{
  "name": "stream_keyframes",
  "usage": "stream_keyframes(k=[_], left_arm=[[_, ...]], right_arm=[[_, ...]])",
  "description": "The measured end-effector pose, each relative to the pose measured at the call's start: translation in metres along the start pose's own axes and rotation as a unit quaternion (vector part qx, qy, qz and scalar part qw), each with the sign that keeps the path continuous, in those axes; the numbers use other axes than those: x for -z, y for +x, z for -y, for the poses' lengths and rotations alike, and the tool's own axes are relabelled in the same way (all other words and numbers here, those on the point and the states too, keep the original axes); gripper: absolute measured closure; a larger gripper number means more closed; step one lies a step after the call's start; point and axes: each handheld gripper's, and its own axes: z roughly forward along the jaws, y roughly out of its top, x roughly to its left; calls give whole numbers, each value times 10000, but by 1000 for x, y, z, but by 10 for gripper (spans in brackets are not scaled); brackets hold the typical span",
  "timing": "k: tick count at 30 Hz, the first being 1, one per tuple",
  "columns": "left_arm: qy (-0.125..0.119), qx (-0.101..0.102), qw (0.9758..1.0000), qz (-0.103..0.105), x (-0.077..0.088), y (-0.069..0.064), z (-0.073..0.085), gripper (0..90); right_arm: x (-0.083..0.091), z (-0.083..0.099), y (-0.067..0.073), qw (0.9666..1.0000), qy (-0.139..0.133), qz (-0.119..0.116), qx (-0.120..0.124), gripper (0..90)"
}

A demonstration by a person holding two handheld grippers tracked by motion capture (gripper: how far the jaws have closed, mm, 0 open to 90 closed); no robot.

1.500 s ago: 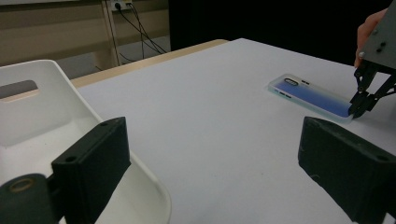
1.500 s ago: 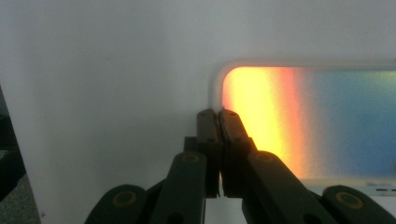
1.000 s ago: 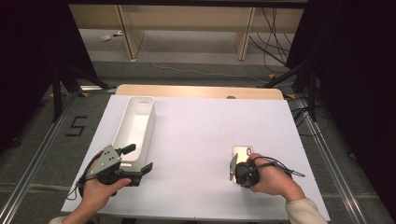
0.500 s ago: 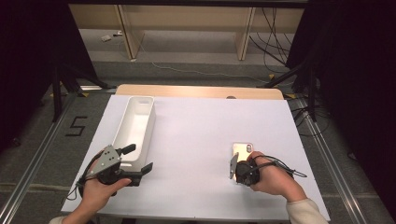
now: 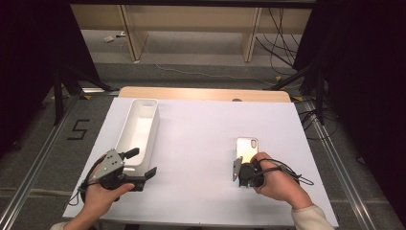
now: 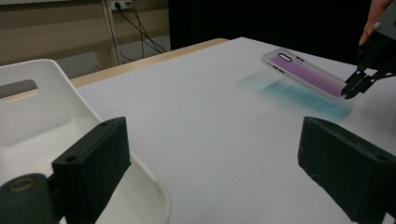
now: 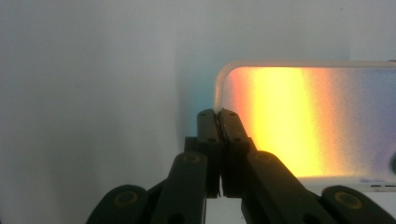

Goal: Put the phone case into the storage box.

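An iridescent phone case (image 5: 246, 147) is on the right side of the white table. My right gripper (image 5: 243, 162) is shut on its near edge. In the left gripper view the phone case (image 6: 308, 74) hangs tilted just above the table, its near end pinched by the right gripper (image 6: 352, 88). The right gripper view has the jaws pressed together (image 7: 217, 114) at the corner of the phone case (image 7: 299, 121). My left gripper (image 5: 142, 163) rests open at the near end of a white tray (image 5: 154, 127), with nothing between its wide jaws (image 6: 219, 168).
The long white tray (image 6: 46, 107) lies lengthwise on the left half of the white table (image 5: 201, 134) and looks empty. A wooden strip (image 5: 201, 94) runs along the far edge. Shelving and cables stand on the floor beyond.
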Motion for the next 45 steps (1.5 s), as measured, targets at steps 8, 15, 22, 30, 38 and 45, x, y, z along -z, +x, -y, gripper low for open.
stream_keyframes(k=[8,15,22,30,38,45], left_arm=[[2,8,10000,1,0,0,0,90],[14,15,10000,-1,0,0,0,90],[11,11,10000,5,0,0,0,90],[13,5,10000,-10,-1,-1,-1,93],[-2,50,9999,-107,-4,-4,-6,120],[135,-128,9998,-70,-16,-6,-24,128]], right_arm=[[1,-5,1,9995,-46,319,4,894],[-2,-8,1,9991,21,417,-108,893],[-4,-10,0,9988,-23,492,-59,893],[-4,-15,3,9983,-73,574,-120,893],[-2,-23,5,9971,-111,752,-20,893],[0,-32,8,9961,-146,871,-38,894]])
